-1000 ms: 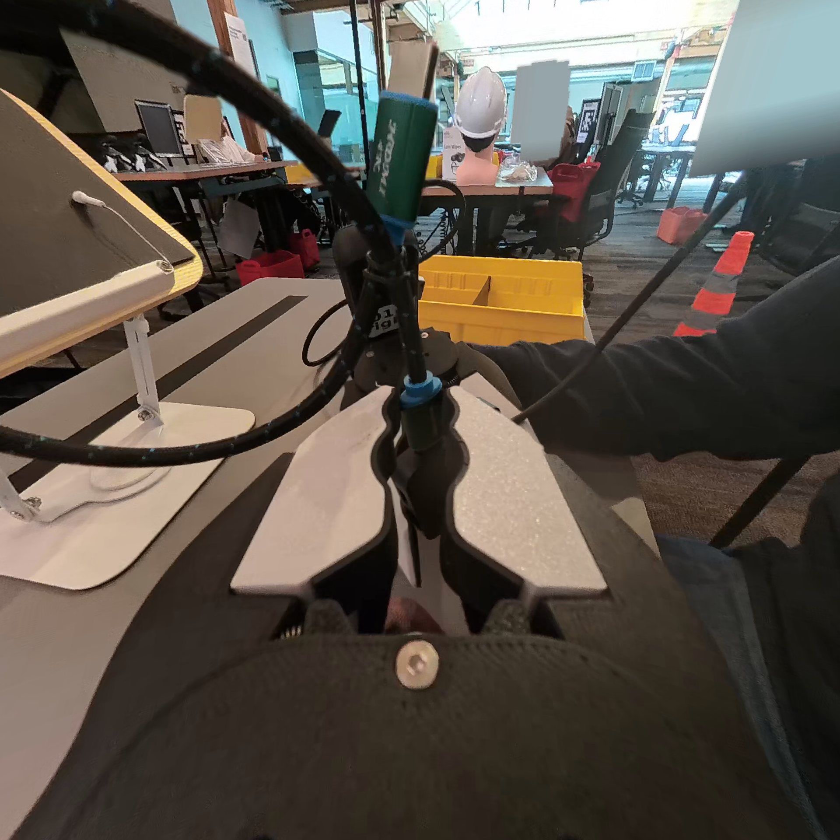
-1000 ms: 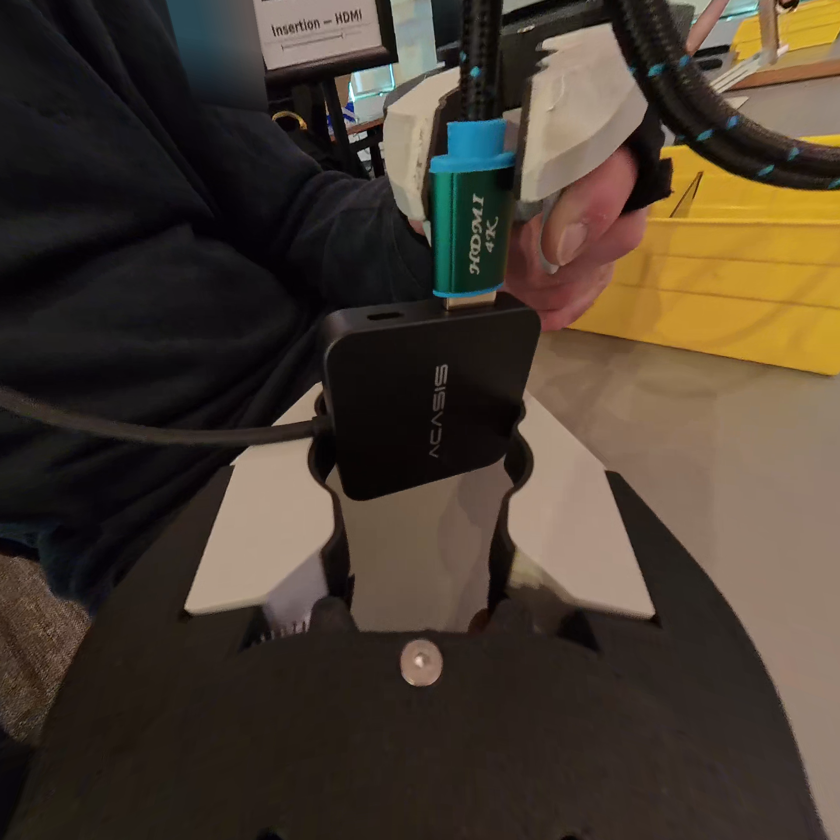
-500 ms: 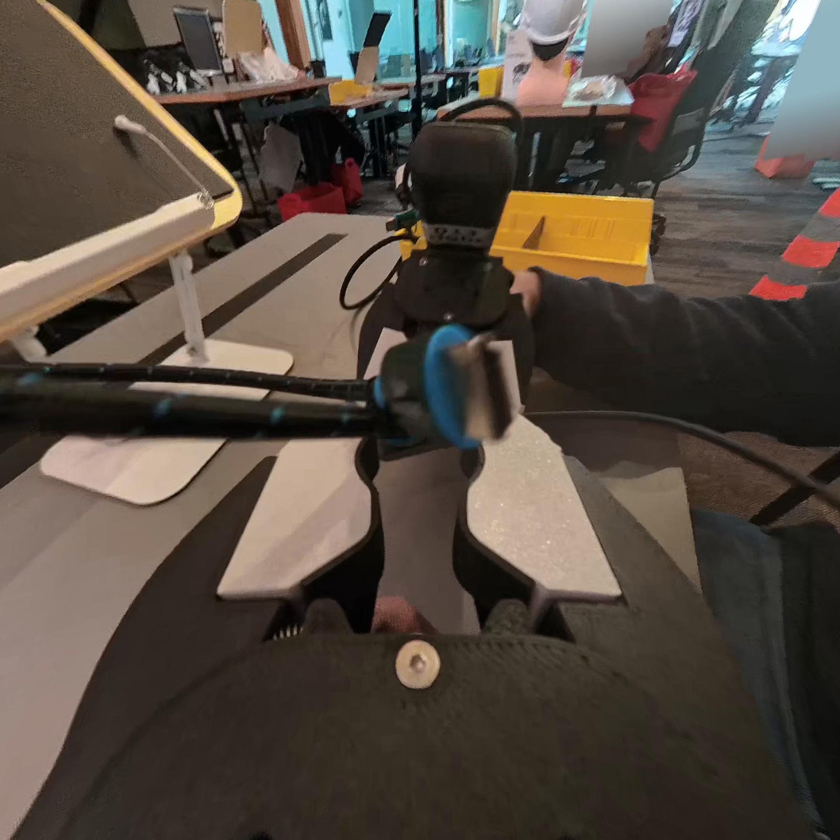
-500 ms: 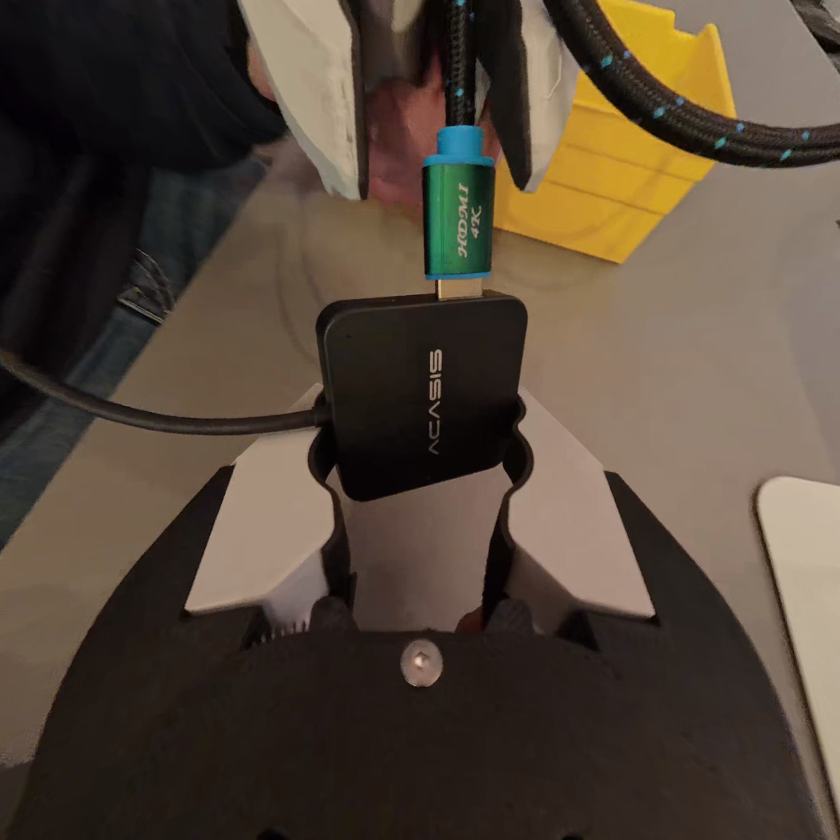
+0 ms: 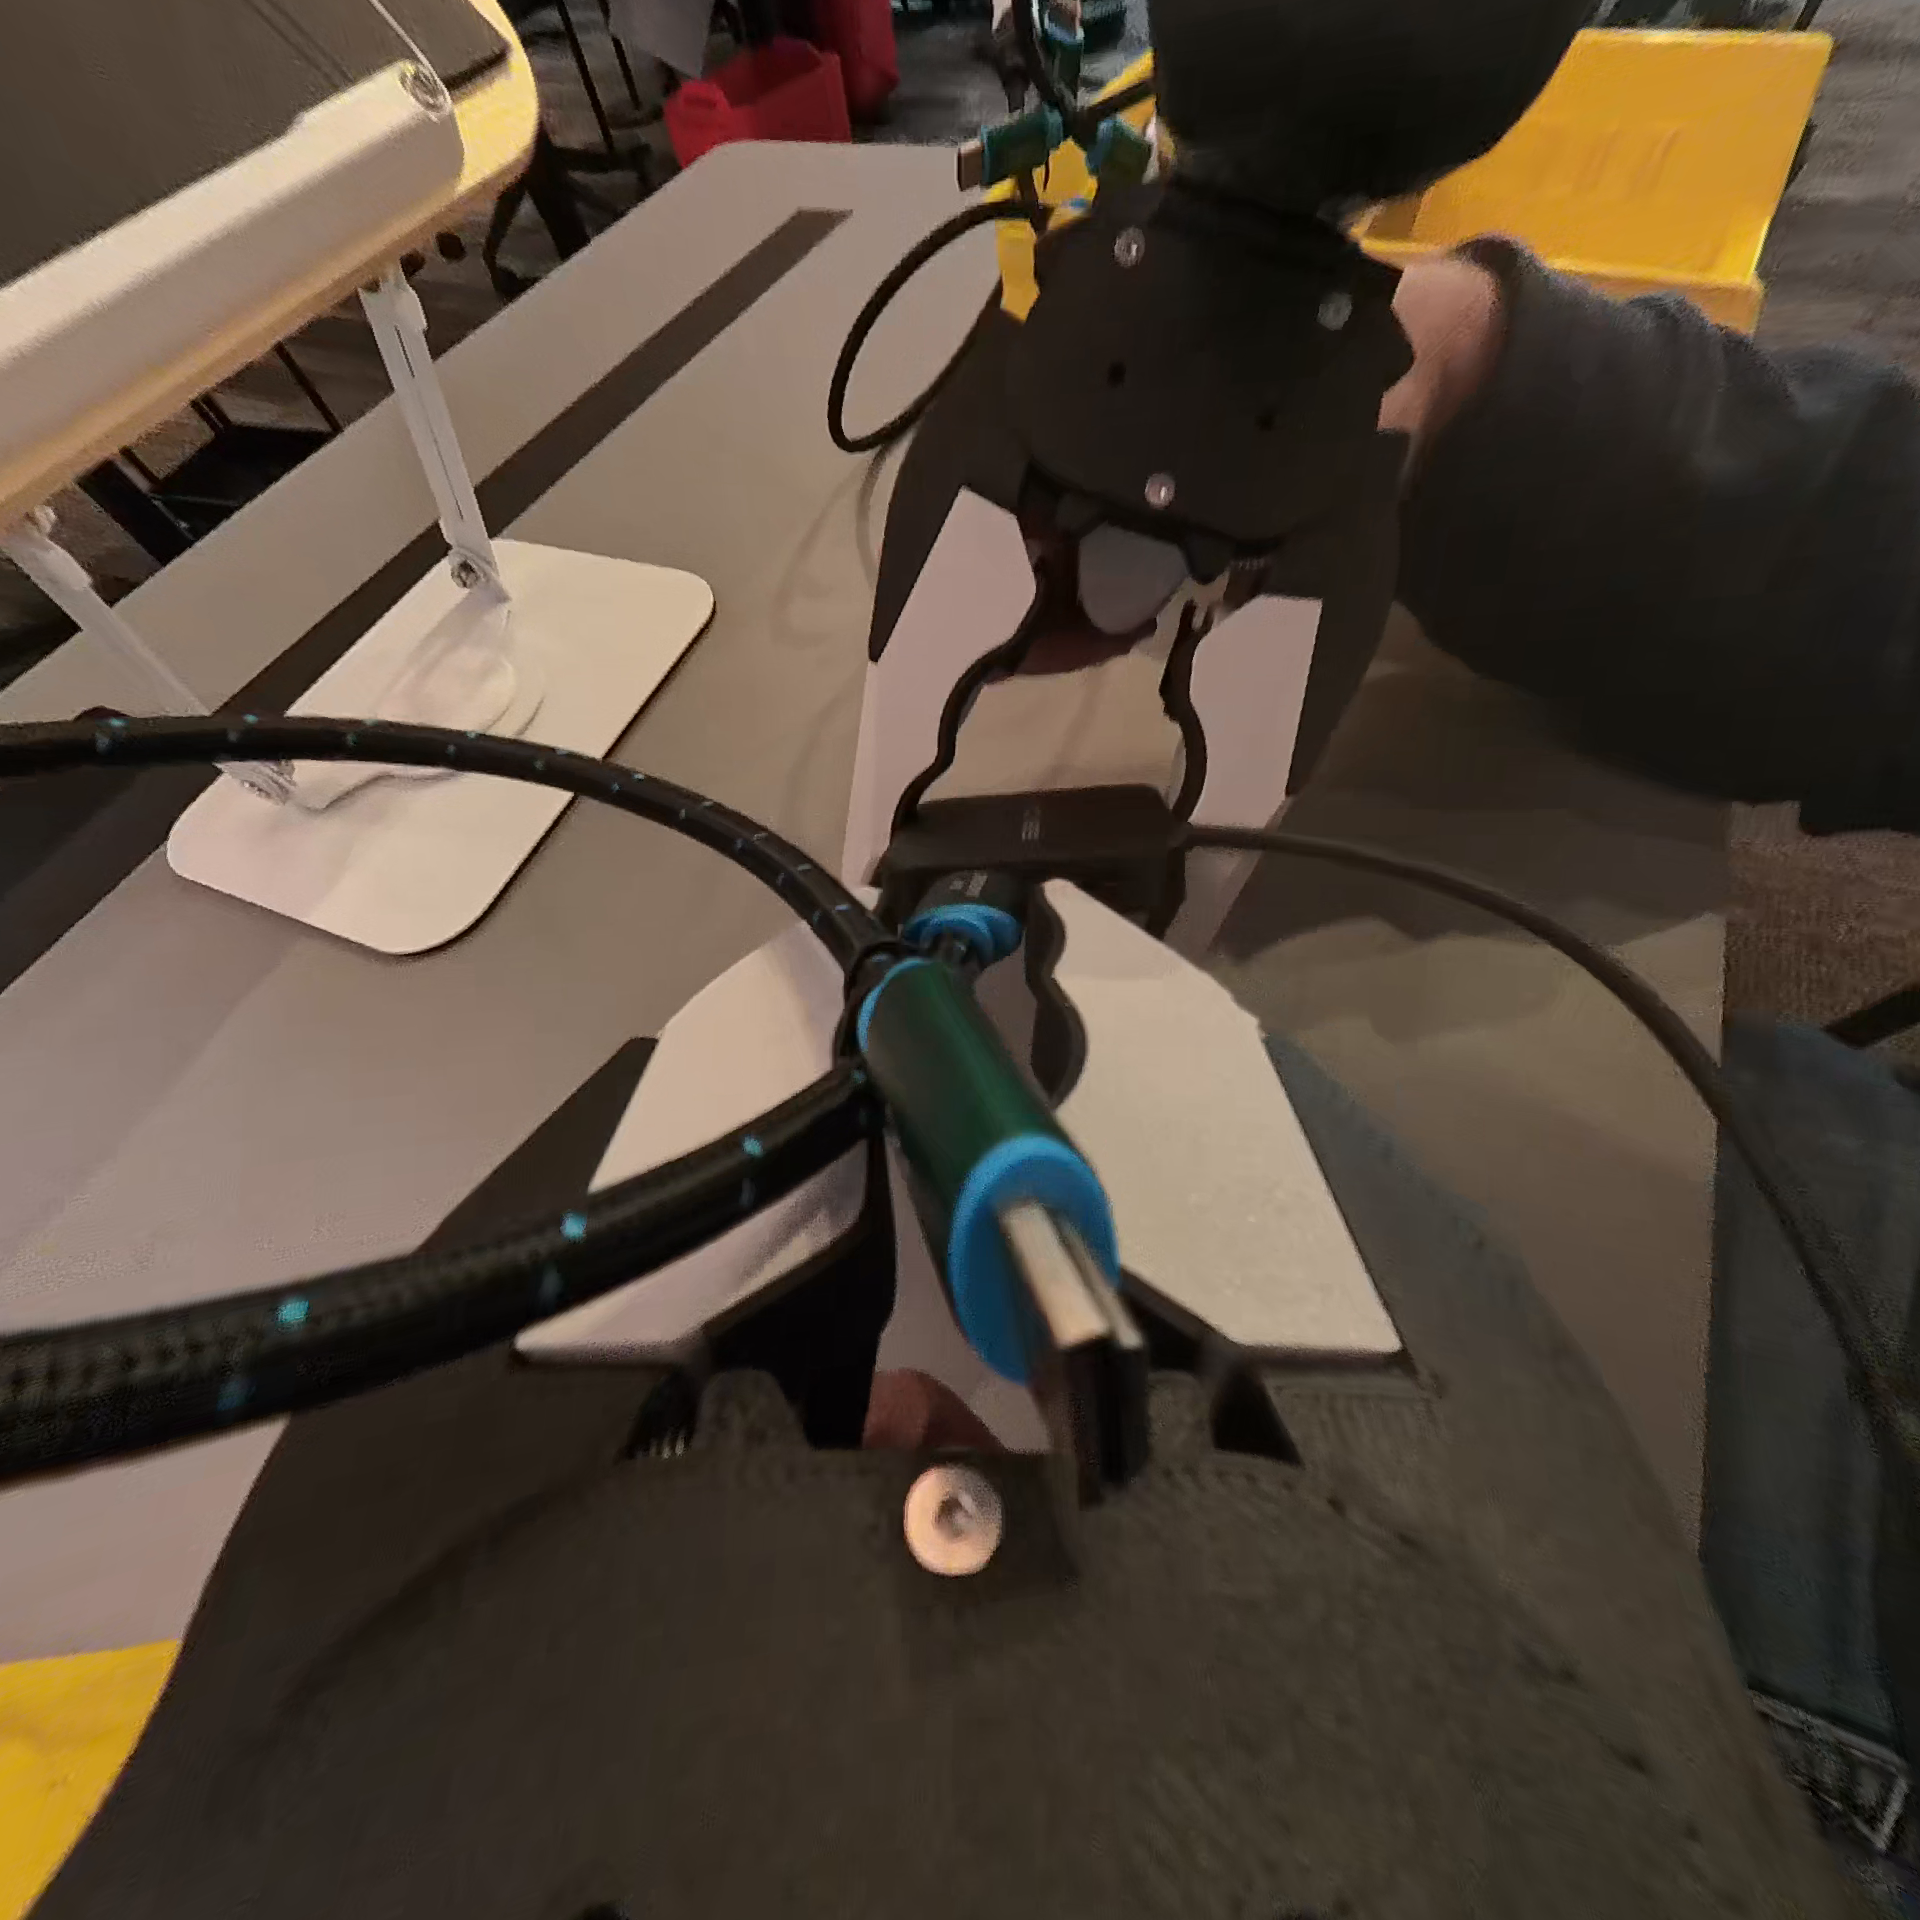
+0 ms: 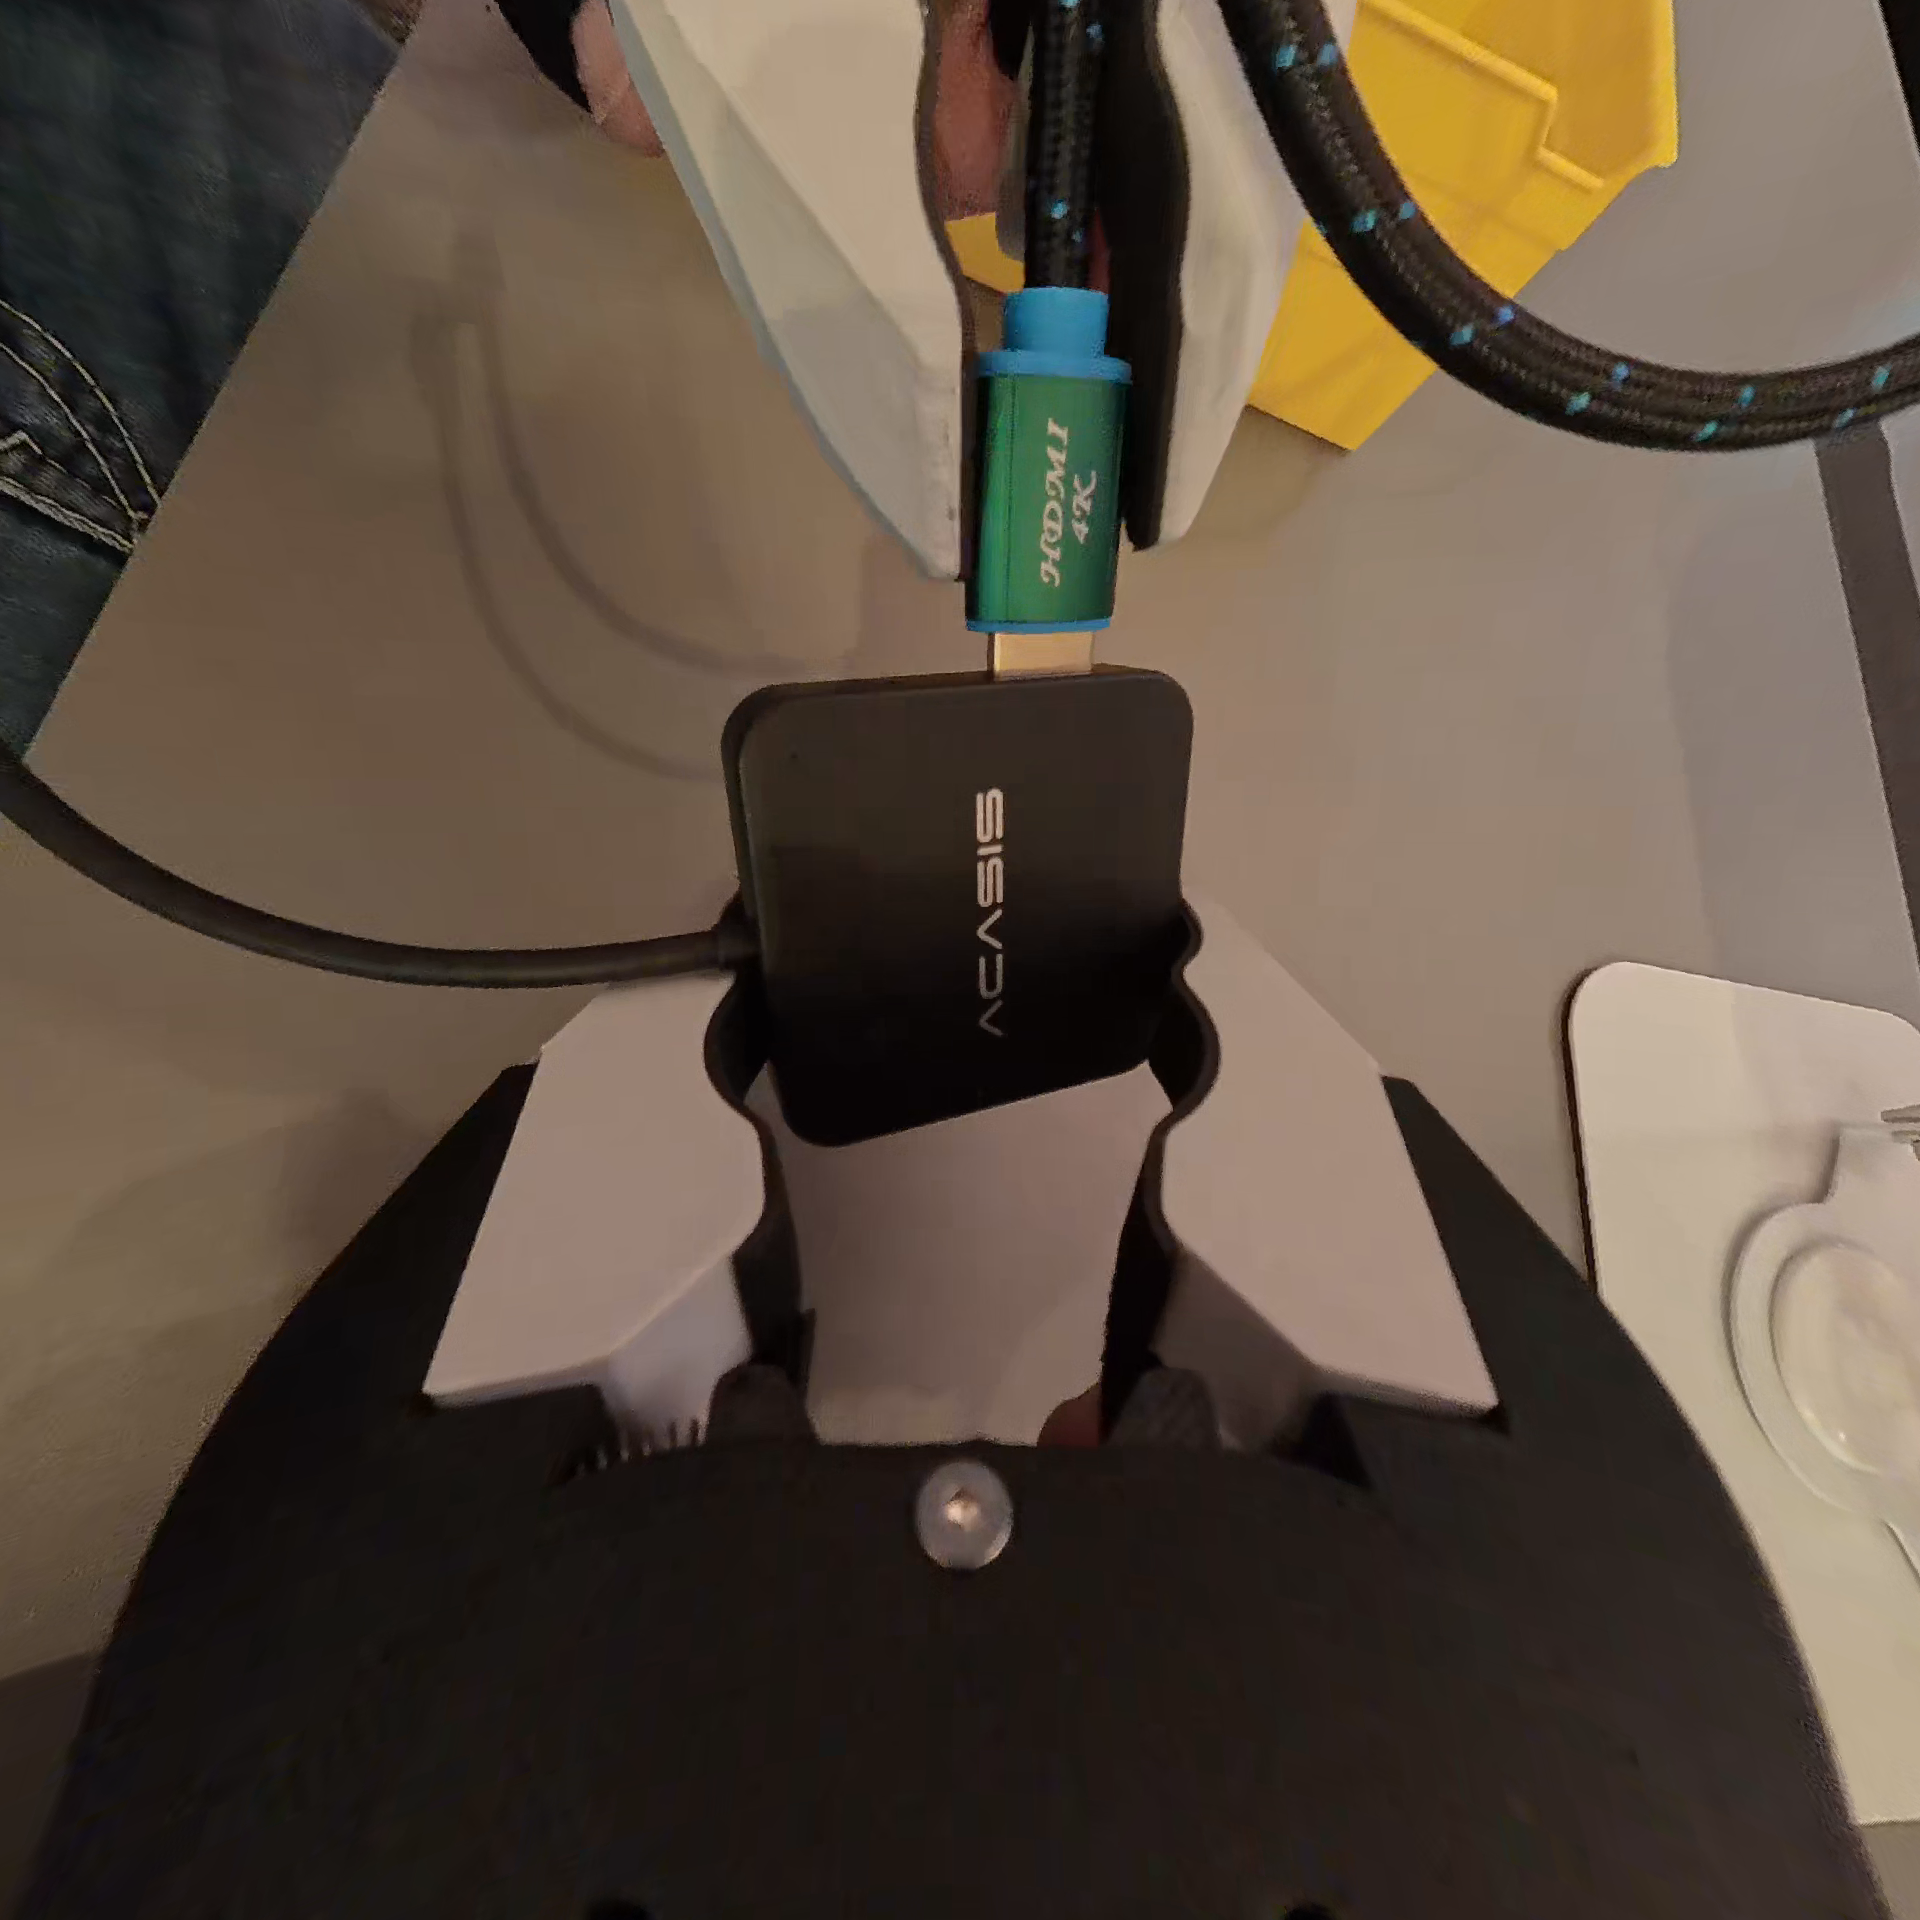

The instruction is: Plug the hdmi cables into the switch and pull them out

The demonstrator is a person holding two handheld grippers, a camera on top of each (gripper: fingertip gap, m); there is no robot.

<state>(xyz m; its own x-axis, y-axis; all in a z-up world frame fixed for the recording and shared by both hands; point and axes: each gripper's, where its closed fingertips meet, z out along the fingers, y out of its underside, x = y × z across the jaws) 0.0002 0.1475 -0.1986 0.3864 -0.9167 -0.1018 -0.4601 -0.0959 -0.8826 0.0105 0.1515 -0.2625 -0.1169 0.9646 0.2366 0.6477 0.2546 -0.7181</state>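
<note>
While the right gripper (image 6: 961,1049) clamps the switch (image 6: 961,883) above the table (image 6: 416,623), the left gripper (image 6: 1039,416), reopened half a second ago, pinches the plug (image 6: 1044,509) again; its half-seated tip suggests extraction underway.

Green HDMI plug (image 6: 1047,499) in black switch (image 6: 966,894)

Braided cable (image 5: 582,790) loop & white stand (image 5: 436,790) crowd left; right tabletop (image 5: 1455,935) open.

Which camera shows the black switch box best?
The right wrist view: the switch fills the middle, top face showing, the green plug entering its edge. The left wrist view shows it small, edge-on and partly hidden.
</note>
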